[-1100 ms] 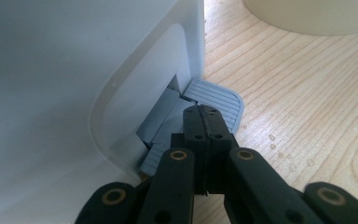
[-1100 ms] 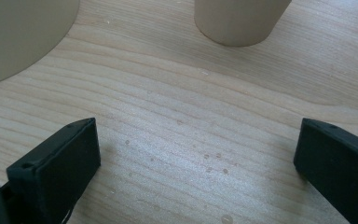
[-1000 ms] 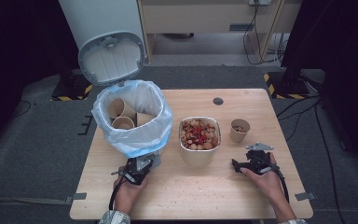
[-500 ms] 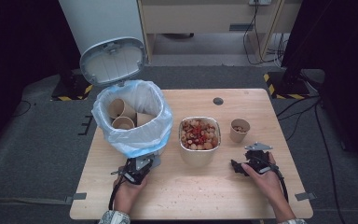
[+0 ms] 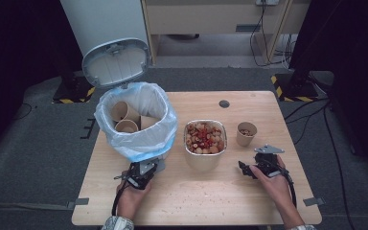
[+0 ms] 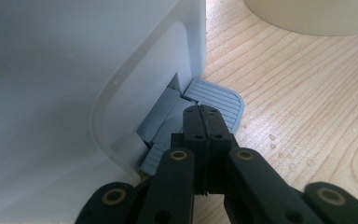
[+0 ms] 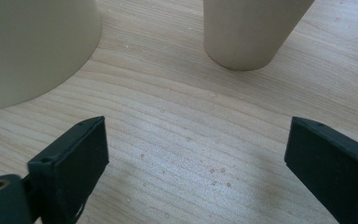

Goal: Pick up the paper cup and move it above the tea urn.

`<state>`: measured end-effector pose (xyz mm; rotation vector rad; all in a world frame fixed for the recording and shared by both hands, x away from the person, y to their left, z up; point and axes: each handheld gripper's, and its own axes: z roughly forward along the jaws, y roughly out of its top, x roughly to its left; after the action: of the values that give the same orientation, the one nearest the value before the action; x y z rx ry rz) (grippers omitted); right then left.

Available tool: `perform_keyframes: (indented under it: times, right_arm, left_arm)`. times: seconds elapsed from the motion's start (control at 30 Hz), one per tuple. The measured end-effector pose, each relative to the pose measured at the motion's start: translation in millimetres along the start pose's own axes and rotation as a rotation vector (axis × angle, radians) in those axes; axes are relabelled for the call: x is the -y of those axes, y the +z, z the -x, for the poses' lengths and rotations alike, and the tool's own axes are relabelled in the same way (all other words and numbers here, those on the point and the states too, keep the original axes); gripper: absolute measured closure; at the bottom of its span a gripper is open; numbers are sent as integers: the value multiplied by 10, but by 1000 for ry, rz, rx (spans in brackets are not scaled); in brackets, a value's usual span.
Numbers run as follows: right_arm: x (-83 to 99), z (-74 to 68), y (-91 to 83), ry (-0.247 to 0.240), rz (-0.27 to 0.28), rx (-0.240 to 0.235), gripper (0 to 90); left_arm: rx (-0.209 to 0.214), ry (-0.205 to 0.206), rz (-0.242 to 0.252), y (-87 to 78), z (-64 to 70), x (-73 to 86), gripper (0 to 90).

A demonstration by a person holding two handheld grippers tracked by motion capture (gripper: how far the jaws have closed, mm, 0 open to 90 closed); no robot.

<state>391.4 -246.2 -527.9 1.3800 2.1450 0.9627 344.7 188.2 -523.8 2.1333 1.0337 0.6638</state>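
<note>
Your left tool [image 6: 204,122], jaws together, presses the bin's pedal [image 6: 216,100]; slipping drops the lid [image 5: 116,62]. Right tool [image 7: 196,154], jaws apart, could topple the small cup [image 7: 251,30].

Looked all over and there's honestly nothing readable here, no words, brand names, numbers or labels on anything. Closest thing to a sign is the yellow-and-black hazard striping [image 5: 288,89] on the floor past the table's far right corner, plus another striped strip [image 5: 74,99] on the floor at the far left. No lettering on either.
</note>
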Motion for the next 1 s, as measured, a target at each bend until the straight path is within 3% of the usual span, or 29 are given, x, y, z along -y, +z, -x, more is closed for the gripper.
perform_keyframes:
  times: [0.07, 0.2, 0.43, 0.6, 0.7, 0.8, 1.0]
  right_arm:
    - [-15, 4, -13, -3, -2, 15, 82]
    - [-93, 56, -75, 45, 15, 51, 99]
    - [-303, 120, -121, 94, 49, 27, 88]
    - [-419, 144, -28, 88, 63, 42, 81]
    - [-491, 169, 124, 96, 100, 54, 81]
    - [-518, 191, 216, 124, 133, 77, 90]
    - [-504, 232, 336, 155, 185, 78, 95]
  left_arm:
    - [2, -1, 1, 0, -3, 1, 895]
    - [3, -2, -1, -2, -6, 2, 895]
    - [4, -5, 2, -2, -7, 6, 895]
    - [4, 0, 3, -2, -6, 7, 895]
    - [4, 0, 1, -2, -7, 5, 895]
    - [4, 0, 3, -2, -6, 6, 895]
    - [1, 2, 3, -1, -1, 5, 895]
